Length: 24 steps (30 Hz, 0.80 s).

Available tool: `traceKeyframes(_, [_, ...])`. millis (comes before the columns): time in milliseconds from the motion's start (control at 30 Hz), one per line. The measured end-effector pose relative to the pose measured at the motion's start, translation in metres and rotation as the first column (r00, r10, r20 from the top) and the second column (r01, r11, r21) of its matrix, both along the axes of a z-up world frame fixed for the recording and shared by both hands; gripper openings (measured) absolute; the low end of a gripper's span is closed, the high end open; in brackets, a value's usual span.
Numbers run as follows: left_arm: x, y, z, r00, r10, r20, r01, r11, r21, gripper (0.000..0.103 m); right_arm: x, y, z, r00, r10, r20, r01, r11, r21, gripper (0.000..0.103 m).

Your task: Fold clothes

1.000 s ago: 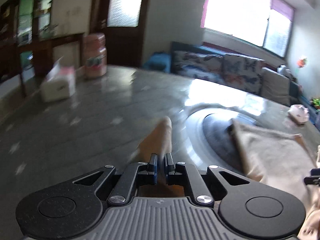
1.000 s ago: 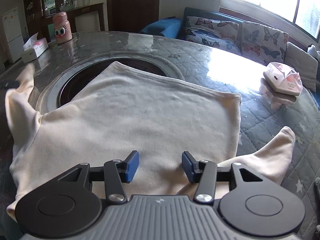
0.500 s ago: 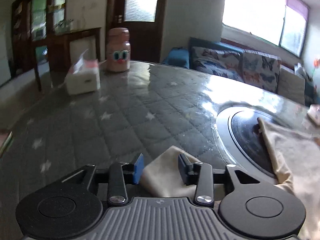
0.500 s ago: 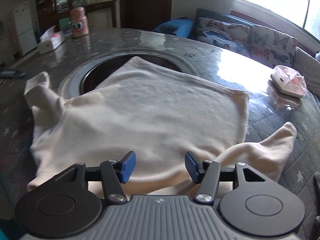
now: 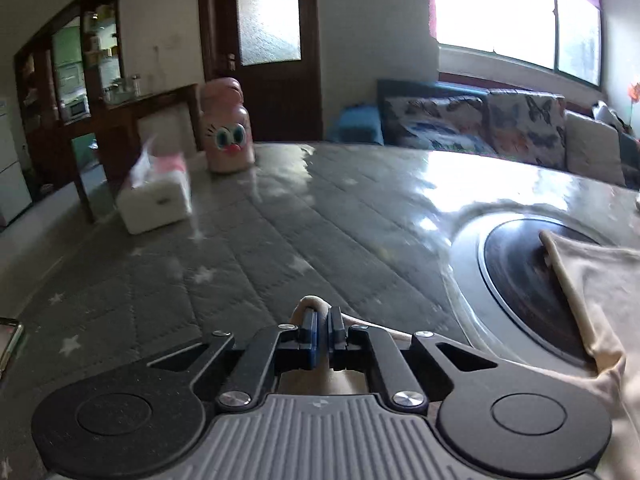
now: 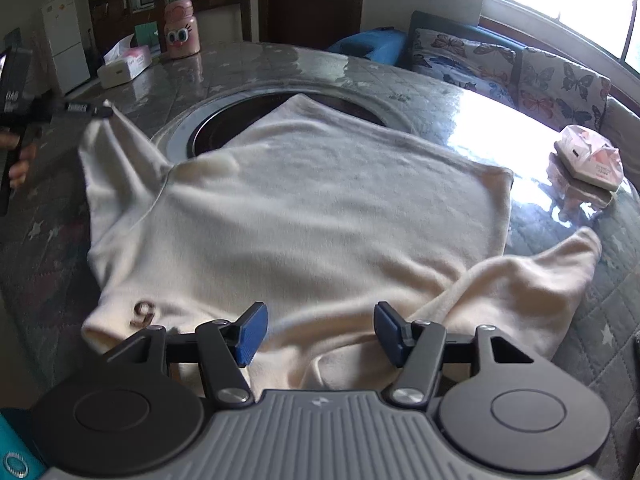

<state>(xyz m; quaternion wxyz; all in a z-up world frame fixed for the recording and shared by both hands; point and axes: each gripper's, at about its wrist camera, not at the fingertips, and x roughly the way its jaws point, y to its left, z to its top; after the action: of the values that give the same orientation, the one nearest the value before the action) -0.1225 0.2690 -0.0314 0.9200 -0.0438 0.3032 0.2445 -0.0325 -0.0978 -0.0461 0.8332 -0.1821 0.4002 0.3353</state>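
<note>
At the far left of the right wrist view, a hand [image 6: 18, 160] is gripping the handle of the left gripper [image 6: 105, 111], whose tips are pinching the cuff of the left sleeve [image 6: 120, 156] and holding it lifted off the table [image 6: 36, 264]. Seen from the left wrist camera, the left gripper [image 5: 323, 322] is clamped together on that cream cuff, a small loop of cloth poking out above the blue pads [image 5: 310, 328]. Further back on the table's left side, a white tissue box [image 6: 125, 65] is sitting beside a pink cartoon-faced bottle [image 6: 182, 32]. Across the middle, the cream sweater [image 6: 320, 216] is lying spread flat, its far hem covering part of the dark round recess [image 6: 224, 128] set in the tabletop, and a brown mark is showing near its near left edge. Low in the foreground, the right gripper [image 6: 320, 330] is hovering over the near edge of the sweater with its jaws apart and opening wider, cloth lying beneath the gap but neither pad pressing on it. Toward the right, the right sleeve [image 6: 532, 276] is lying bent on the quilted surface, and beyond it a pink packet [image 6: 590, 162] is resting on the table in the window glare.
</note>
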Motion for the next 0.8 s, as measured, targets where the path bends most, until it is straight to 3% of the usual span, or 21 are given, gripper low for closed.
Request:
traceKeyframes(133, [0.006, 0.0, -0.009, 0.999, 0.01, -0.049, -0.009, 1.0, 0.014, 0.01, -0.01, -0.008, 0.0, 1.0, 0.017, 0.009, -0.017, 1.0, 0.0, 0.061])
traceKeyframes(200, [0.008, 0.002, -0.013, 0.997, 0.03, -0.068, -0.03, 1.0, 0.008, 0.018, -0.013, -0.015, 0.004, 1.0, 0.009, 0.001, -0.009, 1.0, 0.019, 0.061])
traceKeyframes(233, [0.007, 0.002, -0.012, 0.997, 0.042, -0.065, -0.041, 0.999, 0.012, 0.03, -0.013, -0.019, 0.008, 1.0, 0.005, -0.004, -0.005, 0.999, 0.034, 0.061])
traceKeyframes(267, [0.007, 0.002, -0.011, 0.997, 0.049, -0.064, -0.048, 0.999, 0.011, 0.034, -0.013, -0.024, 0.012, 1.0, 0.0, -0.009, 0.001, 0.999, 0.052, 0.061])
traceKeyframes(467, [0.004, -0.005, 0.005, 0.998, 0.035, -0.047, -0.035, 0.999, -0.005, 0.04, 0.015, -0.053, 0.036, 0.991, -0.121, 0.049, 0.116, 0.989, 0.096, 0.058])
traceKeyframes(633, [0.008, -0.036, 0.018, 0.995, -0.101, -0.025, 0.101, 0.995, -0.028, 0.043, 0.069, -0.075, 0.037, 0.957, -0.28, 0.075, 0.272, 0.957, 0.105, 0.051])
traceKeyframes(800, [0.019, -0.086, 0.02, 0.953, -0.3, -0.032, 0.297, 0.951, -0.083, 0.043, 0.124, -0.091, 0.029, 0.916, -0.397, 0.057, 0.39, 0.915, 0.103, 0.033])
